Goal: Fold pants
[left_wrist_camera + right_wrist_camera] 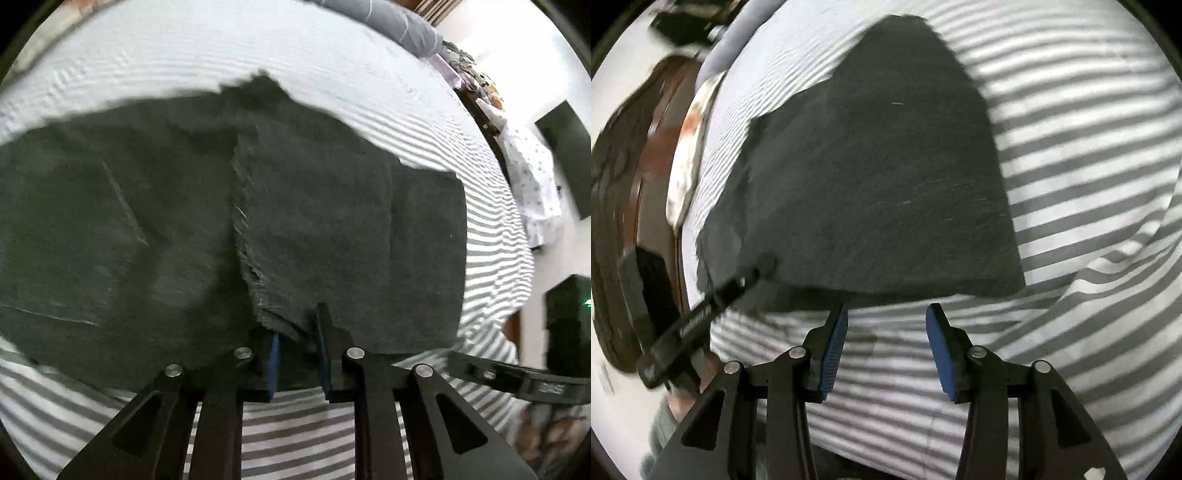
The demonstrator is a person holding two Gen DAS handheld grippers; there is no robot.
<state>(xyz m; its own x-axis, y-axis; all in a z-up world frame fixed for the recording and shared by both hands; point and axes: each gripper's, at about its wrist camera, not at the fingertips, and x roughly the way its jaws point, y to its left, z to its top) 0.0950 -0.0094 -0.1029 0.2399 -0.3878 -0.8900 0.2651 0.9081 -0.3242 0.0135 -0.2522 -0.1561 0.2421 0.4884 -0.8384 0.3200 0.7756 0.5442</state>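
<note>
A: Checking pants (166, 221) position: dark grey, doubled over, flat on the striped bedsheet (295, 435), filling frame centre in both wrist views.

B: Confirmed. Status of left gripper (299, 347)?

A: Bottom centre, narrow gap. Hem edge of the top layer between the blue pads (275, 354). Pinched or let go: cannot tell.

B: Right gripper (886, 332)?

A: Released, empty. Poised over bare stripes just short of the near fold edge, probably held clear so the laid layer settles undisturbed.

B: Judged stage?

A: Appears laid flat and squared; probably awaiting a further fold.
</note>
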